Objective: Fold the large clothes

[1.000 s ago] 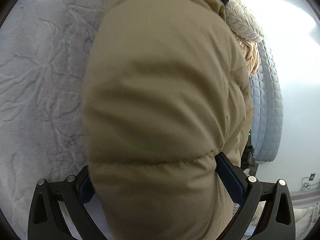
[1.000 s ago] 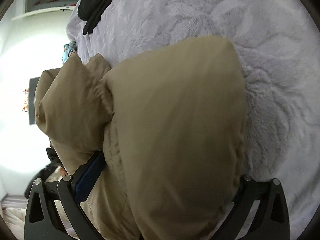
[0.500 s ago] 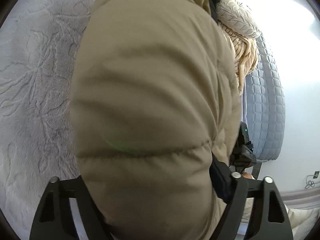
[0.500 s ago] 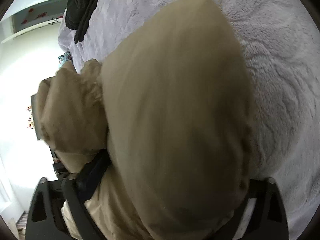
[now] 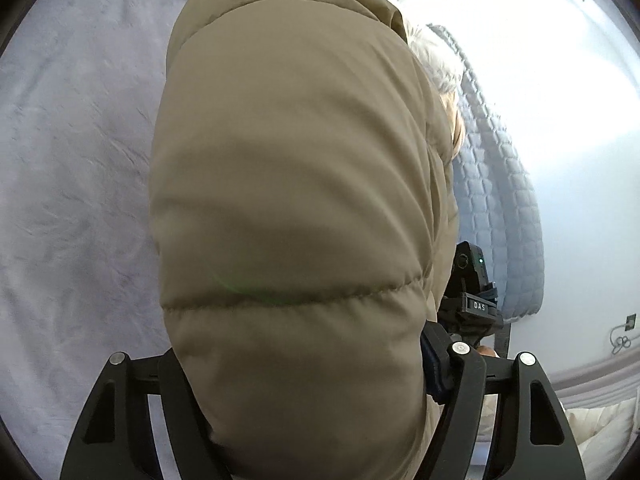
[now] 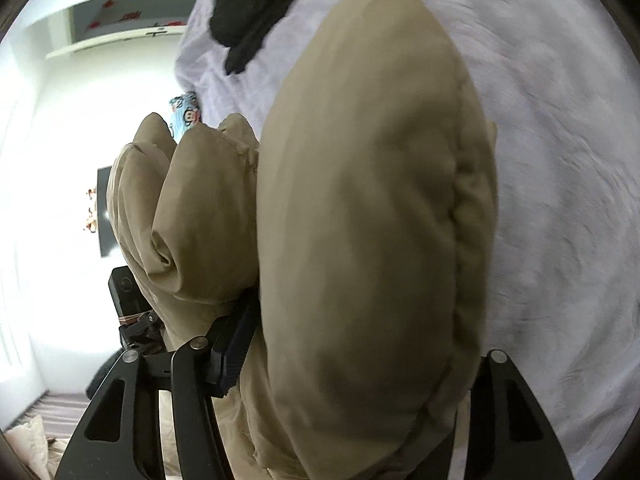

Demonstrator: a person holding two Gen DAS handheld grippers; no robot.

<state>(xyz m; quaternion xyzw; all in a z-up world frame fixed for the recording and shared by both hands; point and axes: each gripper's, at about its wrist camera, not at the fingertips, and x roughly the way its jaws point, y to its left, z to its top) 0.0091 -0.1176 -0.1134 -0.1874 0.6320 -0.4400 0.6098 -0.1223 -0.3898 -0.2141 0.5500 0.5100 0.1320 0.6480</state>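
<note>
My left gripper (image 5: 296, 364) has a thick roll of the tan padded jacket (image 5: 296, 184) wedged between its black fingers (image 5: 460, 392), the blue pad on the right finger pressed into the fabric, and the jaws are closing on it. A quilted seam runs across the bulge just above the fingers, and the jacket fills the middle of the left wrist view, rising away from me over the pale lilac plush blanket (image 5: 72, 184) that covers the bed. My right gripper (image 6: 352, 364) is likewise clenched around another fat fold of the same jacket (image 6: 368, 208), its jaws closing too; the left finger's blue pad (image 6: 234, 344) bears against the cloth, while the right finger is mostly hidden behind the bulge. To the left of that fold, more of the jacket bunches up in rounded puffs, with a sleeve-like roll curling open toward me. In each view I can see my other gripper's camera block peeking out past the jacket. Beyond it all, a black garment (image 6: 256, 8) lies farther up on the blanket, a quilted grey-blue cover (image 5: 504, 208) hangs over the bed's edge, and a white wall shelf (image 6: 120, 36) sits in the bright background.
</note>
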